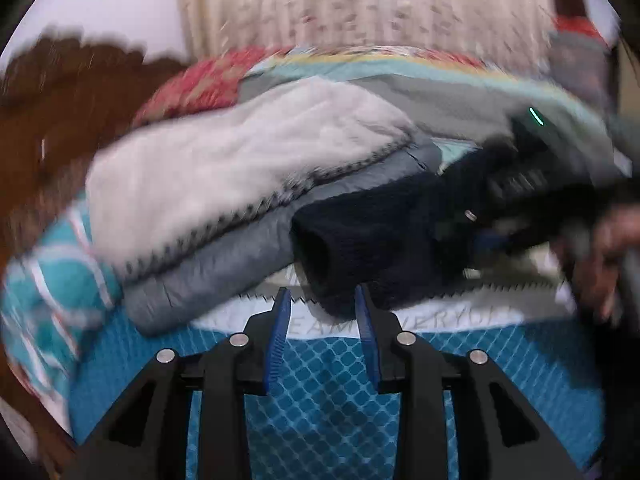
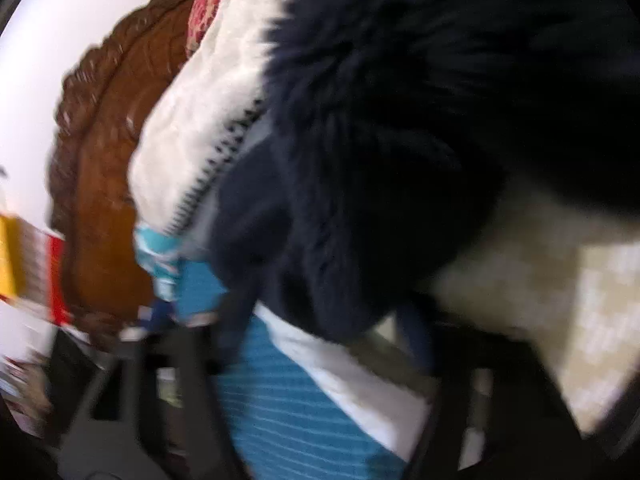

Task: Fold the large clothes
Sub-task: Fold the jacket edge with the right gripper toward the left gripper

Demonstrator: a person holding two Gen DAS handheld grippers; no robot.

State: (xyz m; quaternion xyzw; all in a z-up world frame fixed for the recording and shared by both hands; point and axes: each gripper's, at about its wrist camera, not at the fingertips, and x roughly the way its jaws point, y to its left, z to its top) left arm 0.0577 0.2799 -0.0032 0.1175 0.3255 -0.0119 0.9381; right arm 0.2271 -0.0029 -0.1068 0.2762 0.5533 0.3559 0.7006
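A dark navy fleece garment [image 1: 372,236] hangs rolled above the bed, its open sleeve end facing me. It fills the upper right of the right wrist view [image 2: 400,140]. My left gripper [image 1: 324,312] is open and empty just below its lower edge. My right gripper [image 1: 520,184] shows blurred at the right of the left wrist view, up against the navy fleece. In its own view its fingers [image 2: 416,332] are blurred dark shapes beside the fleece's lower edge, and the jaw state is unclear.
A stack of folded clothes lies on the bed: a white fleece [image 1: 224,168] over a grey garment [image 1: 224,264]. The bed has a blue diamond-pattern cover [image 1: 320,400] and a carved wooden headboard [image 2: 100,160]. A curtain [image 1: 360,4] hangs behind.
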